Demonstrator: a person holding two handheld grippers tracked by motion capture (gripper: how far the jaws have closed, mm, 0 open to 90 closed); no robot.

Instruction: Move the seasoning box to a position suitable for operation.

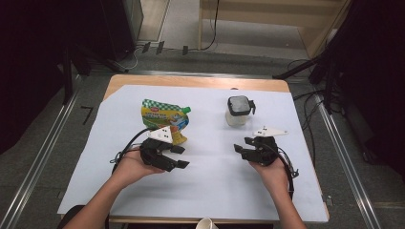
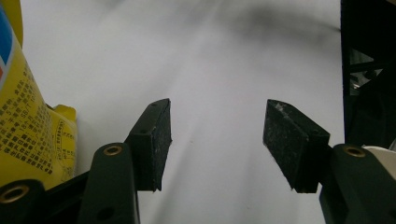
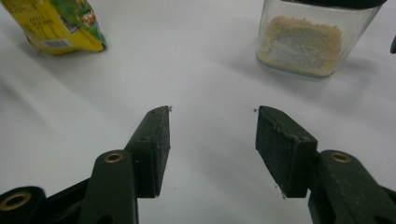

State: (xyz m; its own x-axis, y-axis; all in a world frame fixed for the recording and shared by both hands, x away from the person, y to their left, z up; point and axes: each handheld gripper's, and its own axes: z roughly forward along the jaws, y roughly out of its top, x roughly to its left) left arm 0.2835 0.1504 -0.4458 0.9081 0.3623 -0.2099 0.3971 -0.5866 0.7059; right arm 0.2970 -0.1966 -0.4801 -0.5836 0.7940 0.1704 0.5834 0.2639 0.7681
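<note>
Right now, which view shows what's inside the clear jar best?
The right gripper view: the jar is close, with a beige granular layer at its bottom. The high view shows mostly its dark lid from above.

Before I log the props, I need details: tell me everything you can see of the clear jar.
The clear jar stands upright on the white sheet, beyond the right gripper and untouched. Squarish transparent walls, a dark lid with a side tab, and a low layer of pale beige granules at the bottom.
</note>
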